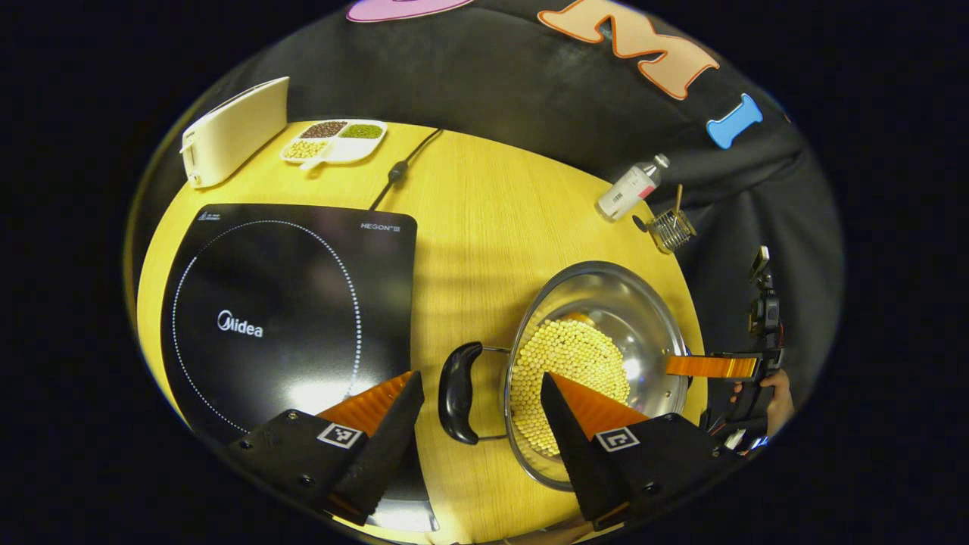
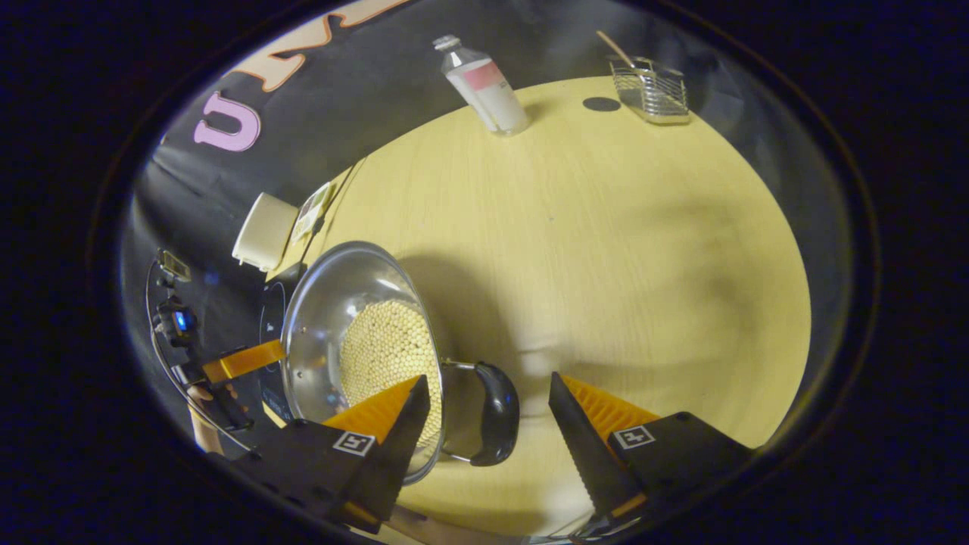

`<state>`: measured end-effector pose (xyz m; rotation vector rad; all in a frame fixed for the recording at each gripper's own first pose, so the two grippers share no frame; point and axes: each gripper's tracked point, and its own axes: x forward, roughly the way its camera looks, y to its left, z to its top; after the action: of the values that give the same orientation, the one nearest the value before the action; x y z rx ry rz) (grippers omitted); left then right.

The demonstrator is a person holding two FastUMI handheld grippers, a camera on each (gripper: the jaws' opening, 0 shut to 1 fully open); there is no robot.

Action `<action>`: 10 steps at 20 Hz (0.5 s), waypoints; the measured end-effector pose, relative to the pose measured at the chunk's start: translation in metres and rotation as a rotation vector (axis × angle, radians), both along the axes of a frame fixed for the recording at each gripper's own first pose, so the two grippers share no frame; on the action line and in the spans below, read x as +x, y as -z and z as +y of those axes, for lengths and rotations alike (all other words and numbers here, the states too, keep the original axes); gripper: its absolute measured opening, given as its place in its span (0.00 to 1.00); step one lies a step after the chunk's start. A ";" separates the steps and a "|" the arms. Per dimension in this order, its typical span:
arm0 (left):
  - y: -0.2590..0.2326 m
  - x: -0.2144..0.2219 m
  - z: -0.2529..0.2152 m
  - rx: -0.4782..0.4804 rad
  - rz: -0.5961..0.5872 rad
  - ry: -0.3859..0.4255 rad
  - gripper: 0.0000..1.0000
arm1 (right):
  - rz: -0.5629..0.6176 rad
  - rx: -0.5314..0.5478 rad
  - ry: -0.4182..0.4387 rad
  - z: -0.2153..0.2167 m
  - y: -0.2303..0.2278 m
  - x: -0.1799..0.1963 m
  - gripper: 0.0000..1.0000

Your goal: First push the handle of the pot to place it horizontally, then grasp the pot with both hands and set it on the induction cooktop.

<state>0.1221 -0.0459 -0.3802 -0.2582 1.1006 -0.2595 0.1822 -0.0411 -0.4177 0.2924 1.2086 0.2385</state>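
Both grippers, left (image 1: 481, 405) and right (image 2: 490, 405), are held spread astride pot (image 1: 606, 333) handles; cooktop (image 1: 280, 318) is marked Midea

One pot (image 1: 598, 363), one cooktop (image 1: 280, 318), one bottle (image 1: 632, 189).

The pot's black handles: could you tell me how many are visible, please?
2: one handle on the pot's cooktop side between the left gripper's fingers; the opposite handle between the right gripper's.

Shiny silver pot (image 1: 606, 318), pale yellow dotted floor, black handle (image 1: 459, 391). Black cooktop (image 1: 288, 303) with a white dotted ring. Yellow wood-grain table (image 1: 484, 227). Cream box (image 1: 235, 132) at eleven o'clock.
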 end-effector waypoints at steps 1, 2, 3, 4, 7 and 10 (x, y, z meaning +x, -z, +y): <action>0.004 0.001 -0.002 0.001 0.007 0.012 0.96 | 0.011 0.008 -0.011 0.002 0.005 -0.002 0.81; 0.006 0.002 -0.005 0.004 0.014 0.023 0.95 | 0.025 0.011 -0.021 0.002 0.009 -0.005 0.77; 0.008 0.003 -0.006 0.007 0.023 0.034 0.95 | 0.032 0.013 -0.027 0.003 0.012 -0.005 0.86; 0.011 0.003 -0.008 0.010 0.029 0.042 0.93 | 0.035 0.018 -0.033 0.004 0.015 -0.004 0.77; 0.017 0.005 -0.007 0.015 0.044 0.061 0.90 | 0.059 0.044 -0.056 0.011 0.021 -0.006 0.77; 0.021 0.007 -0.001 0.030 0.051 0.069 0.76 | 0.084 0.090 -0.068 0.021 0.026 -0.010 0.77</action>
<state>0.1292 -0.0472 -0.4014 -0.2010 1.1646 -0.2991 0.1723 -0.0202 -0.4441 0.3425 1.2945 0.3428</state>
